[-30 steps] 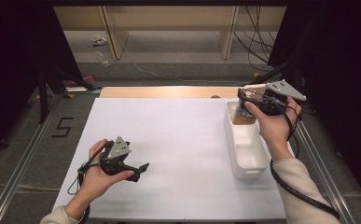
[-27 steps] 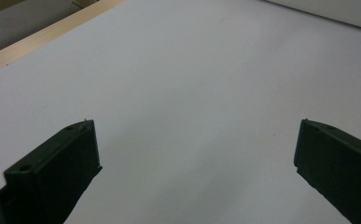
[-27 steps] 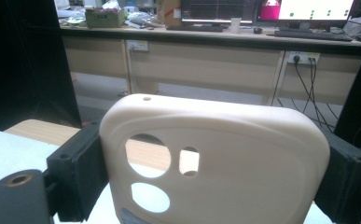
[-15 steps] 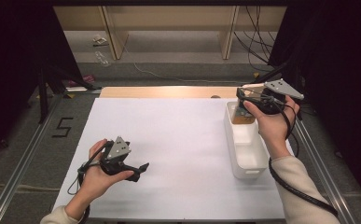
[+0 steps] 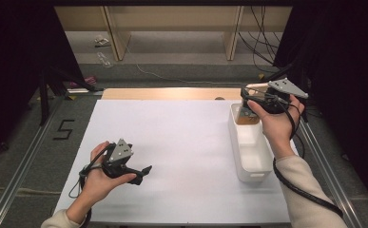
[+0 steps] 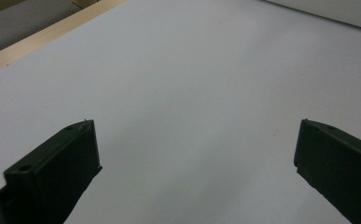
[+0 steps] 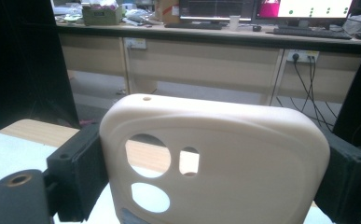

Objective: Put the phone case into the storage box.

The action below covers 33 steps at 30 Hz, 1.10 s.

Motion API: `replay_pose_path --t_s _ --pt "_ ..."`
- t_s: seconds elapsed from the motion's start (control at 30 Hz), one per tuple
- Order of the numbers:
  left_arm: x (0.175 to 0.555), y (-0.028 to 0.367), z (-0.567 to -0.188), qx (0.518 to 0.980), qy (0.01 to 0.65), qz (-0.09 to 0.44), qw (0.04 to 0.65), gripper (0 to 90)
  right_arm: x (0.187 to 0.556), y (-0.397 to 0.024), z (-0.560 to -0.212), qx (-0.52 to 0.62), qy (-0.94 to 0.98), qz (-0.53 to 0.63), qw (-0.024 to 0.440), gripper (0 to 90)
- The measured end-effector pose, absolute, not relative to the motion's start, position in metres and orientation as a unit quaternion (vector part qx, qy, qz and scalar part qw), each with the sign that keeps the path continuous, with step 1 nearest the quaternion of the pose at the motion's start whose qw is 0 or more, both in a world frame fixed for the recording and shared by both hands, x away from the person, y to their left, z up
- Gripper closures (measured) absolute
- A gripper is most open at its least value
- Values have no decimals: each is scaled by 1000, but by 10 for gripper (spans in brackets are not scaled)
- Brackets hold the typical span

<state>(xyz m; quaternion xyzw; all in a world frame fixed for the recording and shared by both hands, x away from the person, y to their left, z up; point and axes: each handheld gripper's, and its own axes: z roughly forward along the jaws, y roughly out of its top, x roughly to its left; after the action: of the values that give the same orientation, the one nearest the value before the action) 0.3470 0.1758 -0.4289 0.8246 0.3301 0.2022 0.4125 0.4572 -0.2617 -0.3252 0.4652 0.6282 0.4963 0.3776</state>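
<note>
A cream phone case [image 7: 215, 163], with its camera cut-outs facing the lens, was gripped between the jaws of the right claw [image 7: 213, 175], one black pad pressed against each long edge. In the high view, the right claw [image 5: 262, 105] was held over the far end of a white rectangular bin [image 5: 253, 161] that stood along the right side of the white surface [image 5: 181, 137]; the case itself could barely be made out there, and something orange-brown was seen at the bin's far end beneath it. Whether the case was being lifted out or lowered in could not be told from the pictures.

The left claw [image 5: 141, 172] was held low over the near left part of the surface, well apart from the bin. In the left gripper view its jaws stood wide and released, with nothing between them, only bare white surface [image 6: 192, 93] ahead.

The work was judged to be at an early to middle stage: the case had been taken in hand, but it had not yet been set down anywhere, and the left claw had no part in it so far.
</note>
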Motion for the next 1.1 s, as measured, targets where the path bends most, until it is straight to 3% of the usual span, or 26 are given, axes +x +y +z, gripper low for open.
replay_pose_path --t_s 1.1 --pt "347 176 -429 824 329 202 414 0 471 -263 -325 472 629 486 381 127"
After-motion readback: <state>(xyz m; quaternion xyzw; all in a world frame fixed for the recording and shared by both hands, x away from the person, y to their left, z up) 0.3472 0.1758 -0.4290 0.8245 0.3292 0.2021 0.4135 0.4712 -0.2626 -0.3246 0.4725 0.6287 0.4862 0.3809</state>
